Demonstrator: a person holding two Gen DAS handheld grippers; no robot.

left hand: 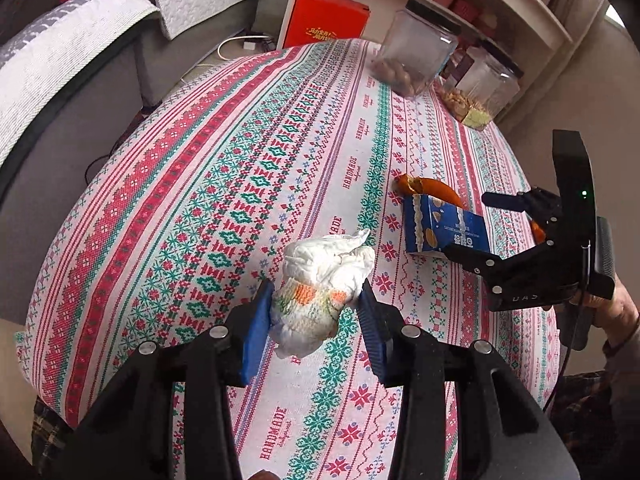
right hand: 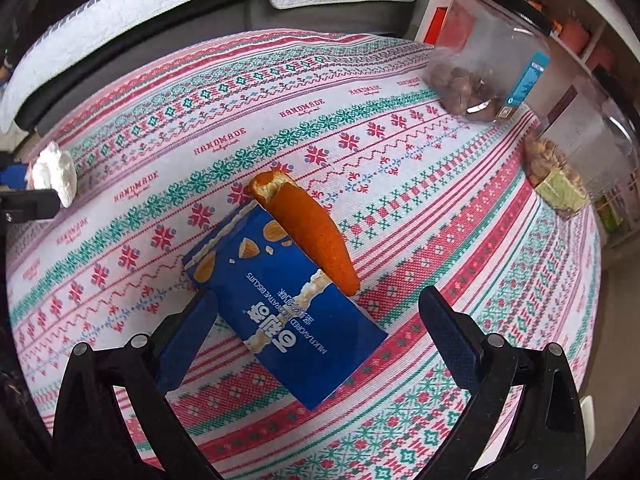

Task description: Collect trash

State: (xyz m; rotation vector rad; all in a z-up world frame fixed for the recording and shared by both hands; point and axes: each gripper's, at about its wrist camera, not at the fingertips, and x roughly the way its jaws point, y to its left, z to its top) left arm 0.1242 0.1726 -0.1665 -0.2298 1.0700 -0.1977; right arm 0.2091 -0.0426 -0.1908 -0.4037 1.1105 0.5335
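**Q.** Nearest the cameras: how does each claw stand?

**A.** The left gripper (left hand: 316, 312) pinches a crumpled tissue (left hand: 320, 292) between its blue pads (left hand: 256, 332); whether the wad is lifted clear of the tablecloth (left hand: 200, 184) cannot be told. The right gripper (right hand: 320, 344) is spread wide, its fingers either side of the blue biscuit box (right hand: 288, 312), which lies flat on the cloth; the left finger looks to be at the box's edge, the right finger well apart from it.

**Q.** What could fail at the tissue?

**A.** The wad is soft and held near its lower part. It may compress further and slip, or a loose fold may snag on the cloth.

**Q.** And at the box?

**A.** An orange peel (right hand: 308, 232) rests across the box's far corner. Closing on the box could tip or roll the peel off, leaving a separate piece to collect. The light box, set askew to the fingers, may also swivel or buckle under an uneven squeeze.

**Q.** Farther back?

**A.** Two clear jars (right hand: 480, 72) of snacks stand at the table's far edge, well apart; only a wide sweep would reach them. No bin is in view.
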